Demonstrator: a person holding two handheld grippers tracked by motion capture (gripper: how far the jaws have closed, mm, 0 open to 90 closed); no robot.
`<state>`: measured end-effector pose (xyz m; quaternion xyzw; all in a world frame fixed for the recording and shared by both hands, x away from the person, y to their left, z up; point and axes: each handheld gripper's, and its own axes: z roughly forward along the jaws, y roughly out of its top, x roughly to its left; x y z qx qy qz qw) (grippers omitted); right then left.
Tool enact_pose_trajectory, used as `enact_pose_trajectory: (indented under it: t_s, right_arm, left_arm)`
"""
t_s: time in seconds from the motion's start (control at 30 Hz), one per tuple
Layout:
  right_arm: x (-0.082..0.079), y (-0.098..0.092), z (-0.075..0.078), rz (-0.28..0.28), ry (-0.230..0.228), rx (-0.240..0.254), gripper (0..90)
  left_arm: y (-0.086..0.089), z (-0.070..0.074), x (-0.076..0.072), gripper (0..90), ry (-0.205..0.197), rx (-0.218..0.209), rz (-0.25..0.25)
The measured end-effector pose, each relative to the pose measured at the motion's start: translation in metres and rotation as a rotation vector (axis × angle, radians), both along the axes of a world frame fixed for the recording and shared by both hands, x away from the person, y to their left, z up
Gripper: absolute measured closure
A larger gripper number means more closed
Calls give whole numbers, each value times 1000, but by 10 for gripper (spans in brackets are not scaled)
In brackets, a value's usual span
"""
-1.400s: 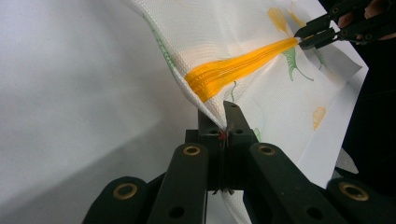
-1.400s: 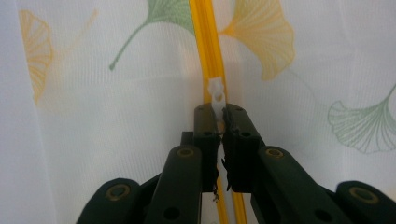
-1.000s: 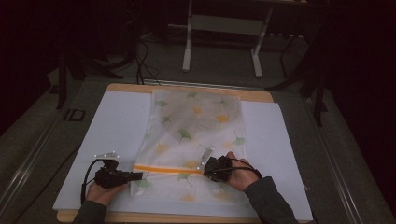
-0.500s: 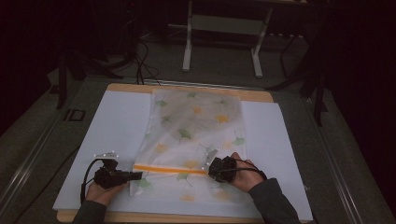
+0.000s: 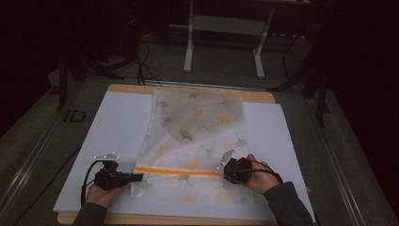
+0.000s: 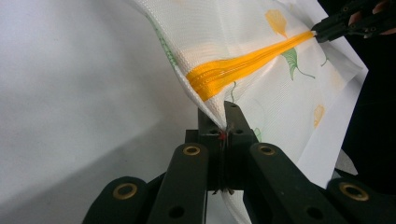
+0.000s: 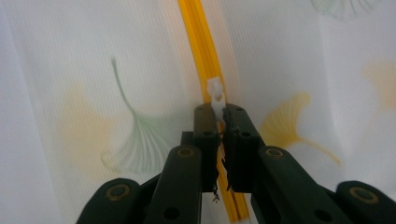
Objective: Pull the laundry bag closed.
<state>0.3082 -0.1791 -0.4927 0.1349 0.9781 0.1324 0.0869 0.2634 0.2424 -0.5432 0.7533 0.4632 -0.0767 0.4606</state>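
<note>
Translucent white zip bag w/ ginkgo-leaf print (image 5: 197,141) lying flat on white-covered worktop (image 5: 117,122). Left gripper (image 6: 224,122) clenched on bag corner by orange zipper strip (image 6: 243,67); right gripper (image 7: 218,116) clenched on white slider tab (image 7: 215,95).

Bag (image 5: 197,141) lies mid-surface (image 5: 117,122) w/ zipper (image 5: 179,170) across near end, left tool (image 5: 139,177) at its left end, right tool (image 5: 225,175) at right.

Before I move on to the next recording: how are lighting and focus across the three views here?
High view: dim, room black beyond the table, bag legible. Left gripper view: bright and sharp on the orange zipper, far corner dark. Right gripper view: washed out, leaf print soft; white slider and jaws clear.
</note>
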Motion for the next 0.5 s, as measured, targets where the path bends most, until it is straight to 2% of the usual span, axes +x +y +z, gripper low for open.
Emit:
enact_pose_trajectory:
  t_s: [0.1, 0.4, 0.5]
  right_arm:
    - [0, -6, 0, -10, 2, 3, 845]
    - [3, -43, 3, -78, 17, 9, 845]
    - [2, -55, 5, -88, 30, -6, 846]
  left_arm:
    - [0, 0, 0, 890, 0, 2, 0]
    - [0, 0, 0, 890, 0, 1, 1]
    - [0, 0, 0, 890, 0, 1, 2]
